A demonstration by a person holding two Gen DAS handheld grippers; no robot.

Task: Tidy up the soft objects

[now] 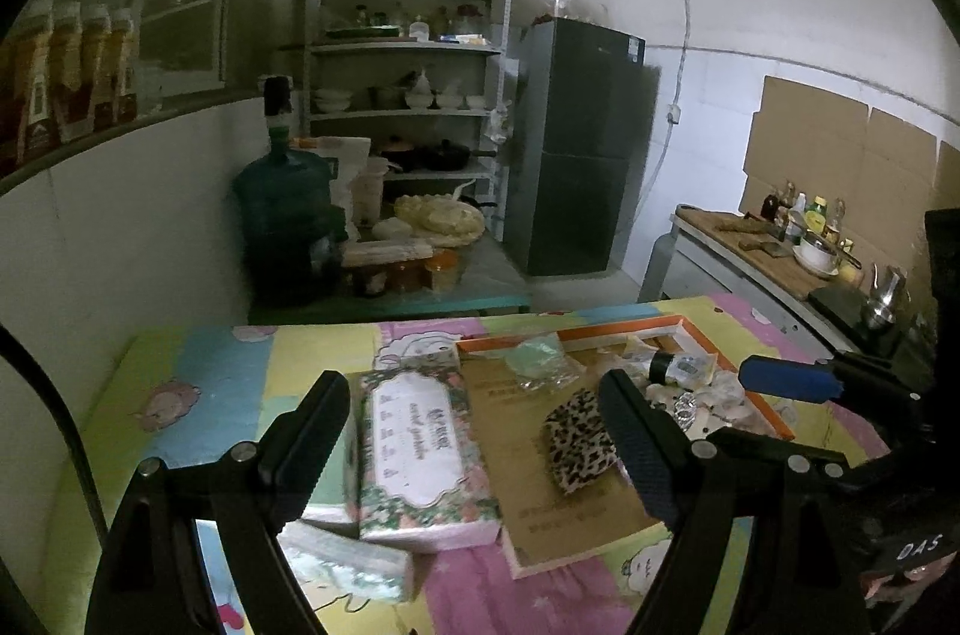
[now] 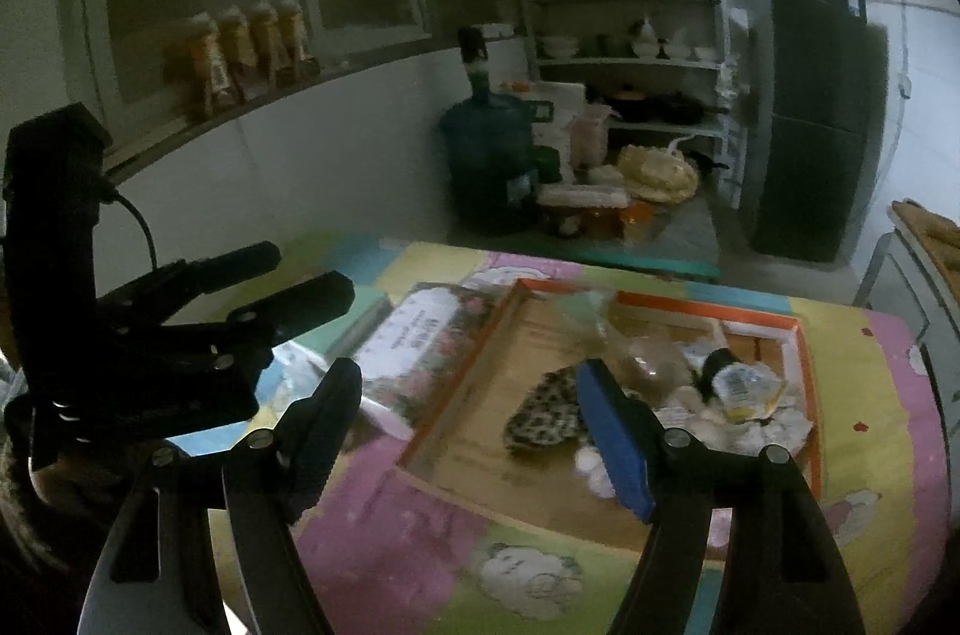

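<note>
The left gripper (image 1: 474, 431) is hovering with its fingers (image 1: 303, 440) spread wide apart, gripping nothing, above the near part of the table (image 1: 198, 383), which is wearing a patchwork cartoon cloth. Between and just under those fingers the floral tissue pack (image 1: 420, 455) is lying flat, its long side running toward the far edge; a second, clear-wrapped pack (image 1: 348, 563) is peeking out beneath its near-left corner. The right gripper (image 2: 474, 413) is likewise hanging open and empty, its blue-padded finger (image 2: 612, 443) sitting over the near half of the orange-rimmed cardboard tray (image 2: 804, 371).

The tray is lying just to the right of the tissue pack, their sides touching or nearly so. Inside it, the leopard-print pouch (image 1: 579, 440) is resting on bare cardboard near the middle, with open floor showing toward the tray's near-left corner. Farther in, a clear bag with green contents (image 1: 540, 362) is sitting against the far-left rim, and the far-right corner is crowding up with crumpled white wrappers (image 1: 720, 395) and a dark-capped bottle (image 1: 681, 368) lying on its side.

The left half of the table is showing open cloth out to its left edge. Beyond the far edge, a blue water jug (image 1: 288, 215), a shelf rack (image 1: 408, 53) and a dark fridge (image 1: 576, 143) are standing against the walls.
</note>
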